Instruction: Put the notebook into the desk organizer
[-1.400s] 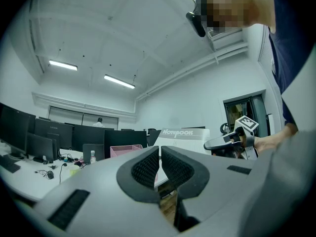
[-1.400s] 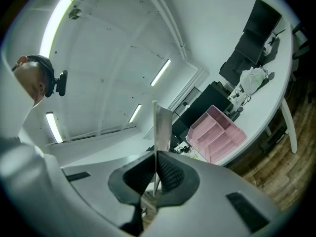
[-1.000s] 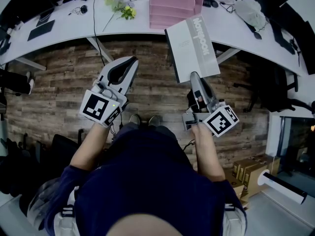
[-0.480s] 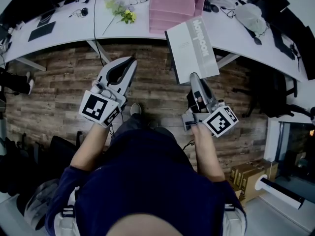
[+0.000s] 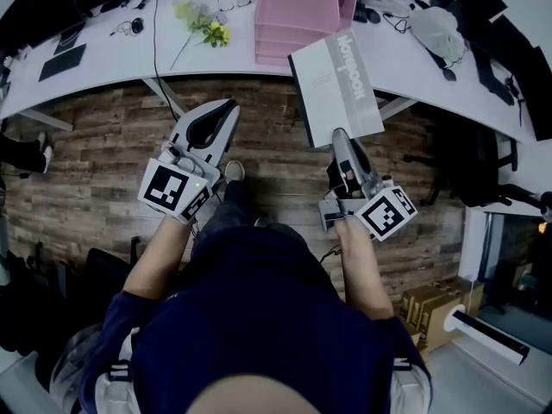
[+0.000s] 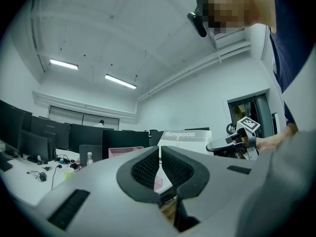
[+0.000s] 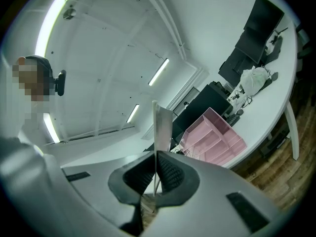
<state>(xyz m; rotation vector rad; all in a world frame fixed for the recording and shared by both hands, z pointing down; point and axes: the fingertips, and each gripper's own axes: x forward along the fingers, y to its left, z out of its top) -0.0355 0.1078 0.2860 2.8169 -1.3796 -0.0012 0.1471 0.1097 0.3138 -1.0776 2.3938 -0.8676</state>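
Observation:
The grey notebook stands on edge in the air, and my right gripper is shut on its lower edge. In the right gripper view the notebook shows edge-on between the closed pads of the right gripper. Just beyond the notebook's top, the pink desk organizer sits on the white desk. It shows in the right gripper view too, as the pink organizer. My left gripper hovers over the floor to the left, shut and with nothing in it. Its pads nearly touch.
Yellow flowers, cables and small black devices lie on the desk's left part. A white bag lies on its right part. Desk legs stand over the wooden floor. Cardboard boxes sit at the lower right.
The desk and organizer have slid slightly lower and nearer in the head view, and a foot has stepped forward. Both grippers keep their pose, and the notebook stays gripped.

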